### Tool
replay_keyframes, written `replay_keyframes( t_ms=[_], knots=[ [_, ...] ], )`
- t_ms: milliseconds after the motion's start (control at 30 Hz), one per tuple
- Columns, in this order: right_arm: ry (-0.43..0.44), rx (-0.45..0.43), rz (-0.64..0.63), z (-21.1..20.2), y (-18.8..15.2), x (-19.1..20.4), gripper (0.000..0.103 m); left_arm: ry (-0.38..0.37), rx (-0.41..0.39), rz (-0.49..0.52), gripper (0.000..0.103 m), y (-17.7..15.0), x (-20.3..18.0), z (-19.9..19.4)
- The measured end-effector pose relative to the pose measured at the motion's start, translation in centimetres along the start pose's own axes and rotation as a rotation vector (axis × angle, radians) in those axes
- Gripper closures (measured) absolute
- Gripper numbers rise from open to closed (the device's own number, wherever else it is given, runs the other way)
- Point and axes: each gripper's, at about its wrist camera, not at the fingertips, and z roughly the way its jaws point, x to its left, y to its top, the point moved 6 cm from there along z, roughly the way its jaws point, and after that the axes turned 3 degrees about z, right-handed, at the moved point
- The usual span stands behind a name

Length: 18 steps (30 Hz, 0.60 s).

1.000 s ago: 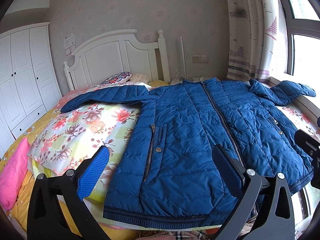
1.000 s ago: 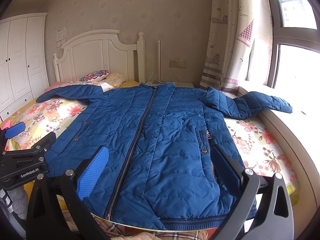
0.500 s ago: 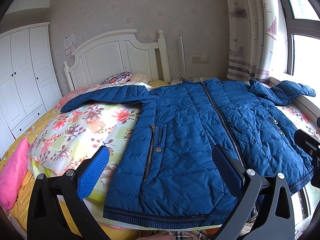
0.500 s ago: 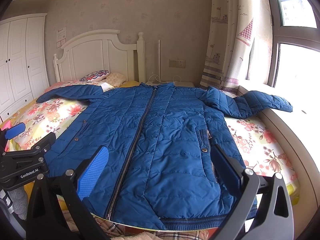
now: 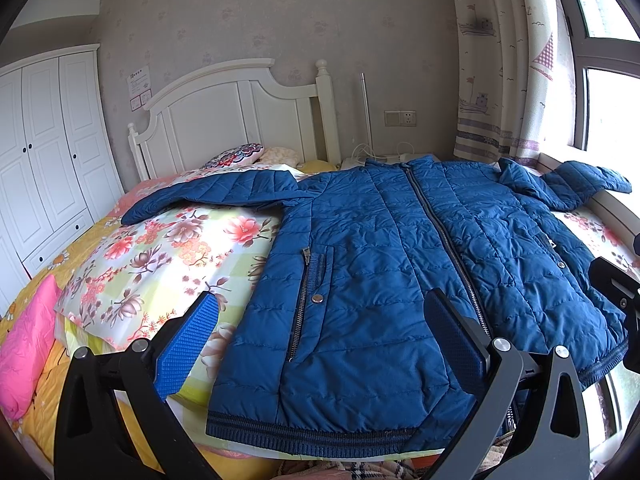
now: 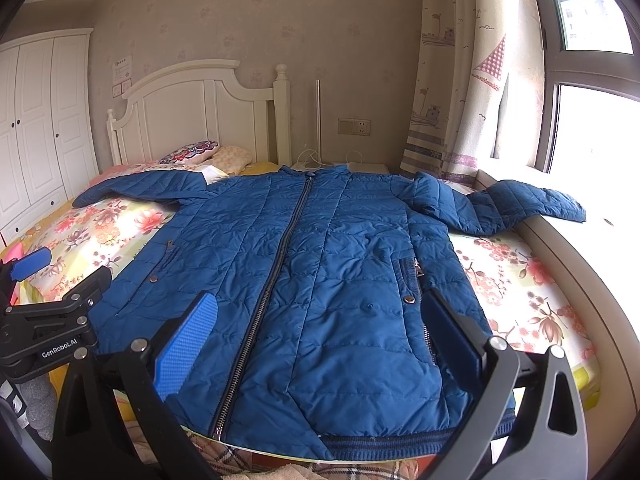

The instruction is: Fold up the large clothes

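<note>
A blue quilted jacket (image 5: 400, 264) (image 6: 320, 264) lies flat and zipped on the bed, front up, hem toward me, both sleeves spread out sideways. The left sleeve (image 5: 224, 196) rests on the floral bedding; the right sleeve (image 6: 516, 204) reaches onto the window ledge. My left gripper (image 5: 320, 320) hovers open above the hem's left half, holding nothing. My right gripper (image 6: 320, 320) is open too, above the hem's right half, nothing between its fingers. The left gripper (image 6: 24, 280) shows at the left edge of the right wrist view, and the right gripper's body (image 5: 616, 292) at the right edge of the left wrist view.
Floral bedding (image 5: 160, 256) covers the bed, with a pink cushion (image 5: 28, 344) at the left. A white headboard (image 5: 240, 120) and pillows (image 5: 236, 154) stand at the far end. White wardrobe (image 5: 44, 152) at left, curtain (image 6: 452, 80) and window ledge (image 6: 592, 248) at right.
</note>
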Motion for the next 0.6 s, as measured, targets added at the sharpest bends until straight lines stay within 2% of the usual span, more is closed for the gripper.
replay_keyframes(
  t_ms=[600],
  knots=[
    [-0.001,0.004,0.0,0.09,-0.08,0.18,0.002,-0.003,0.005,0.001,0.004,-0.02,-0.02,0.12]
  ],
)
